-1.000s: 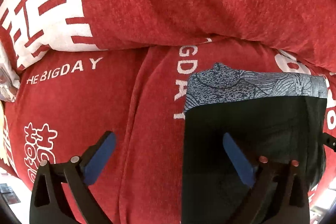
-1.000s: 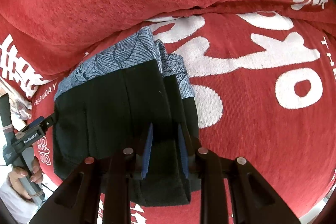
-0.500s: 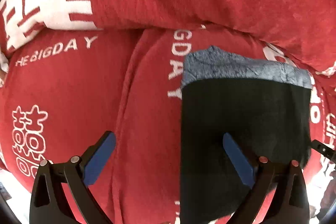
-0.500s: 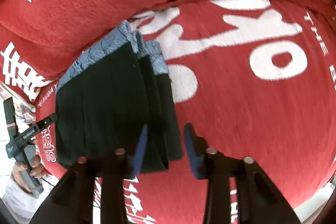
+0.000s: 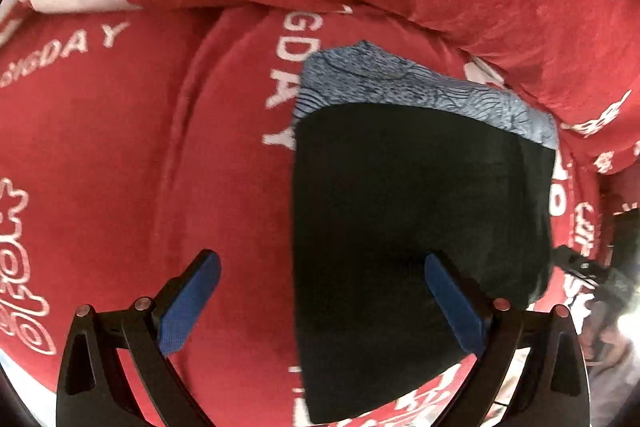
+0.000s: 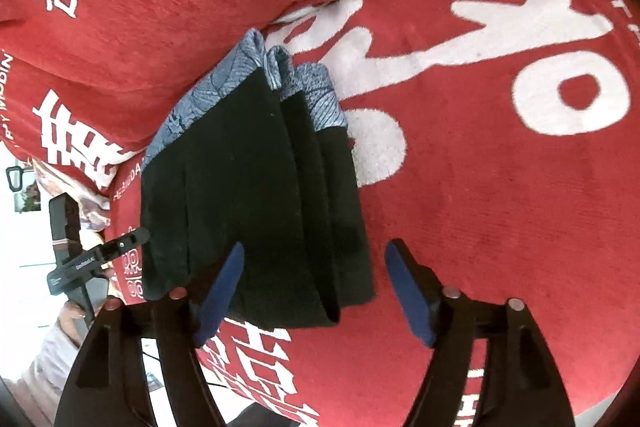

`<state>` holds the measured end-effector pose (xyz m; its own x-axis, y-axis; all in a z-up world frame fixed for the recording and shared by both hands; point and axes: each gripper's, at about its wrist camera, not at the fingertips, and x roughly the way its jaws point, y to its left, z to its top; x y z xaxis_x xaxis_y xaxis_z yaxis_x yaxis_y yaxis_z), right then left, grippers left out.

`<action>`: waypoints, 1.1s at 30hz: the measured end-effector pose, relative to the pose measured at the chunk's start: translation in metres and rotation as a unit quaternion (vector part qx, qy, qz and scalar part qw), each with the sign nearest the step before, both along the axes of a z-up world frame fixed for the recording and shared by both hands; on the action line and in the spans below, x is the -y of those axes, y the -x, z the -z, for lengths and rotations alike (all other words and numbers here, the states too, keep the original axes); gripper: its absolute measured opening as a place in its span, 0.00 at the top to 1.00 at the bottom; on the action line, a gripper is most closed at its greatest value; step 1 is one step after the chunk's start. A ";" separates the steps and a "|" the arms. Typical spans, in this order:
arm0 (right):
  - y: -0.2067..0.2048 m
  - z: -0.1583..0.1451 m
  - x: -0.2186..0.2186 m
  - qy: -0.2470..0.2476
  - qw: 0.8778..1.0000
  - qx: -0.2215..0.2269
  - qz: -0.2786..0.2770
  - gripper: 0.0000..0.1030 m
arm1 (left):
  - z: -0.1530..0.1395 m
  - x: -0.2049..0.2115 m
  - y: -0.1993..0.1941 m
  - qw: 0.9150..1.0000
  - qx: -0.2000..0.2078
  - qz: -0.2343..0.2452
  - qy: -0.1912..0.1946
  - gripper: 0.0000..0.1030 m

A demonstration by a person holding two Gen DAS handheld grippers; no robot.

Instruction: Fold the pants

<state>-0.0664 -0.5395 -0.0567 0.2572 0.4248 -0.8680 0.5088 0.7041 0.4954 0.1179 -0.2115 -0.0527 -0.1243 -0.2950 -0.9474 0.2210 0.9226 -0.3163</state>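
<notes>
Both the left gripper (image 5: pixel 322 301) and the opening right gripper (image 6: pixel 314 293) gape empty; the folded pants' (image 6: pixel 256 195) near edge hides behind fingers.

Red printed sofa seat (image 5: pixel 224 163), folded black pants (image 5: pixel 400 227) lying on it

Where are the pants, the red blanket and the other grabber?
pants (image 6: pixel 248 195), right wrist view, on the black folded cloth.
red blanket (image 6: pixel 500 207), right wrist view, on a bare red patch.
left gripper (image 5: pixel 320 303), left wrist view, midway between its blue fingertips.
</notes>
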 end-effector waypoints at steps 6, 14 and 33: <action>-0.005 0.013 0.006 -0.036 0.999 0.012 -0.001 0.25 | 0.009 0.014 -0.003 0.999 -0.004 0.017 0.036 0.01; -0.016 0.032 0.014 -0.095 0.995 0.038 -0.017 0.25 | 0.026 0.036 -0.009 0.998 -0.017 0.027 0.059 0.01; -0.028 0.035 0.018 -0.132 0.990 0.042 0.039 0.54 | -0.004 0.036 0.005 0.997 0.037 0.021 0.067 0.29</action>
<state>-0.0388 -0.5580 -0.0919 0.3648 0.6096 -0.7038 0.5053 0.5052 0.6995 0.1128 -0.2473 -0.0490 -0.0715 -0.4156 -0.9067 0.2862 0.8623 -0.4178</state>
